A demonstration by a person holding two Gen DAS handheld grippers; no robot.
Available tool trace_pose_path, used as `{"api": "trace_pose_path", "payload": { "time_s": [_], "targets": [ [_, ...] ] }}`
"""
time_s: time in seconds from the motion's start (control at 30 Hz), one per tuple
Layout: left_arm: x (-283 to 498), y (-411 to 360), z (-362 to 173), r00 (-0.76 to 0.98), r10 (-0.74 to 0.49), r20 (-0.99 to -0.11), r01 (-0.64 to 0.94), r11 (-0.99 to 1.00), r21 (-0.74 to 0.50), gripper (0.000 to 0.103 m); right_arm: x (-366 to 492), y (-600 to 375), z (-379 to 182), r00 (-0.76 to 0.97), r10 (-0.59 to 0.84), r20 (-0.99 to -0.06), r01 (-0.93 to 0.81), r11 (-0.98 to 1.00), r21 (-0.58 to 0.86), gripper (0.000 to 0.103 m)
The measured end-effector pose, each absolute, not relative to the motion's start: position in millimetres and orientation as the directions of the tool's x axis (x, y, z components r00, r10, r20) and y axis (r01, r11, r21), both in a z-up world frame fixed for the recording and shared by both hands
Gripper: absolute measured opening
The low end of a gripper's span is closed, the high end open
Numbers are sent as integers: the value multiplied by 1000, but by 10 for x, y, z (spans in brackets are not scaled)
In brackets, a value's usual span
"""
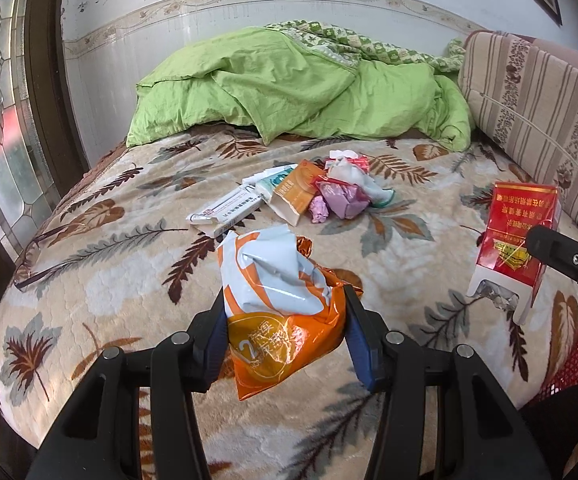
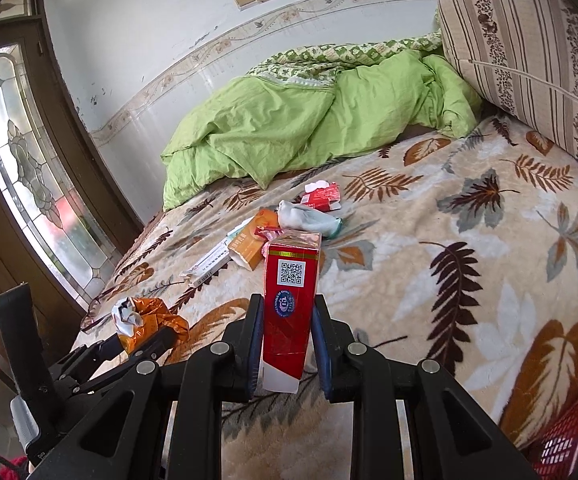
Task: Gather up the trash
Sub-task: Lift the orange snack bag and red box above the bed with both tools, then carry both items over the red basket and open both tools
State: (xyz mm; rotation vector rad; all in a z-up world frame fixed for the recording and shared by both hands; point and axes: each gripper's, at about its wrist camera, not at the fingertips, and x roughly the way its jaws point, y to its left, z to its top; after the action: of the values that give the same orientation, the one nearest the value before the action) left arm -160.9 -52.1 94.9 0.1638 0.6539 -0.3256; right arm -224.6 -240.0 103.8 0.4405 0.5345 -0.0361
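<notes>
Two loads are already in hand: the left hand-held gripper (image 1: 285, 344) is clamped on a crumpled orange and white wrapper (image 1: 277, 300), and the right hand-held gripper (image 2: 287, 344) is pinched narrowly on a red cigarette pack (image 2: 291, 300), both above the bed (image 2: 469, 264). Further out, more trash sits in a pile (image 1: 309, 196) mid-bed, while the red mesh basket (image 1: 569, 360) shows at the right edge. Carrying both across to the basket seems the step; keep each grip firm and release only once over its rim.
</notes>
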Motion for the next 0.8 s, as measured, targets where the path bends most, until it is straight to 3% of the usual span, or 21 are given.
{"api": "trace_pose_path", "payload": {
  "time_s": [0.8],
  "targets": [
    [-2013,-910,1214,707,-341,-620,477,877,60,51,-2946,-2634,1395,897,102,-431,130,870,476,24]
  ]
}}
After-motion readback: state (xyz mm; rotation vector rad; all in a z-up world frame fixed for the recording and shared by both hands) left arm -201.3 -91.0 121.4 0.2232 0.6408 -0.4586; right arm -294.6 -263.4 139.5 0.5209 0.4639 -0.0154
